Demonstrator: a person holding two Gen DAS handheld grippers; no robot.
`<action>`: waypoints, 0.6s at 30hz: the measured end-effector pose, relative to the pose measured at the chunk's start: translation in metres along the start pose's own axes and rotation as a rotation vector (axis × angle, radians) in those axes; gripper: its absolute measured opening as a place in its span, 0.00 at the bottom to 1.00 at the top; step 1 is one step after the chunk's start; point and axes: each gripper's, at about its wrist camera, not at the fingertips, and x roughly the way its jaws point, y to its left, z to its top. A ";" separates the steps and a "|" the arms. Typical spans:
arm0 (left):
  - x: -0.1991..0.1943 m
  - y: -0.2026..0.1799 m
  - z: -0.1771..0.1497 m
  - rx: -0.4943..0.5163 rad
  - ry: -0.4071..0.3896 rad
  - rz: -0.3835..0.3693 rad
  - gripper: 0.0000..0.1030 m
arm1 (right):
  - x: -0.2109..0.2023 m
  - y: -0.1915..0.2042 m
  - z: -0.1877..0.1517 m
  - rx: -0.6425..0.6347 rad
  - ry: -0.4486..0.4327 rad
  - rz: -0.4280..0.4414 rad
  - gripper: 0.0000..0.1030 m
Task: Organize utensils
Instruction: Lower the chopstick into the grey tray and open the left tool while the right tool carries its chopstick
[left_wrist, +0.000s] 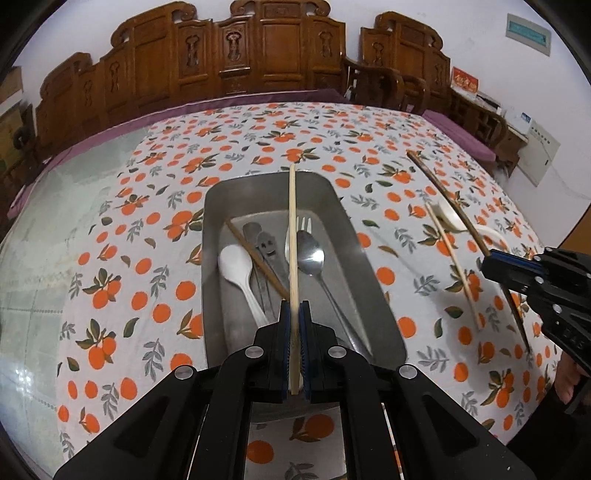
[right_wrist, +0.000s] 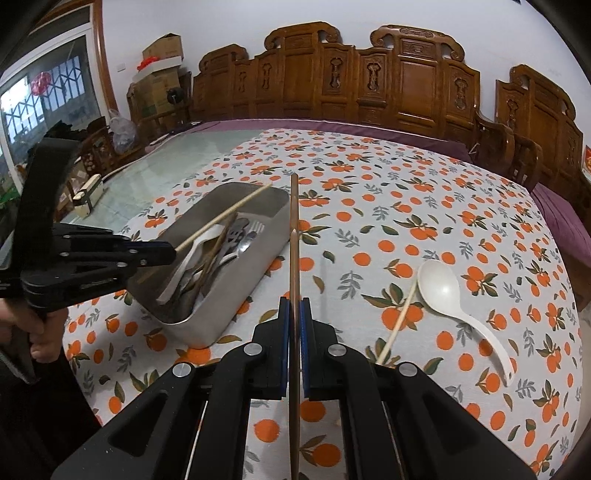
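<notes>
While the left tongs (left_wrist: 294, 332) clench a pale chopstick (left_wrist: 292, 229) over the tray (left_wrist: 373, 266) and the right tongs (right_wrist: 294, 325) clench a dark chopstick (right_wrist: 293, 221) beside it — lower each lengthwise, I'd say, then release.

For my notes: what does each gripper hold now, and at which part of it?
The left gripper pinches a light chopstick near its lower end, over the metal tray. The right gripper pinches a dark brown chopstick around mid-length.
</notes>
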 end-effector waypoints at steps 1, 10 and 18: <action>0.002 0.001 -0.001 0.001 0.009 0.004 0.04 | 0.001 0.002 0.000 -0.006 0.003 0.002 0.06; 0.012 0.002 -0.004 -0.002 0.046 -0.001 0.04 | 0.005 0.006 -0.004 -0.017 0.020 0.001 0.06; 0.014 0.007 -0.001 -0.025 0.050 -0.003 0.05 | 0.007 0.007 -0.005 -0.012 0.028 0.000 0.06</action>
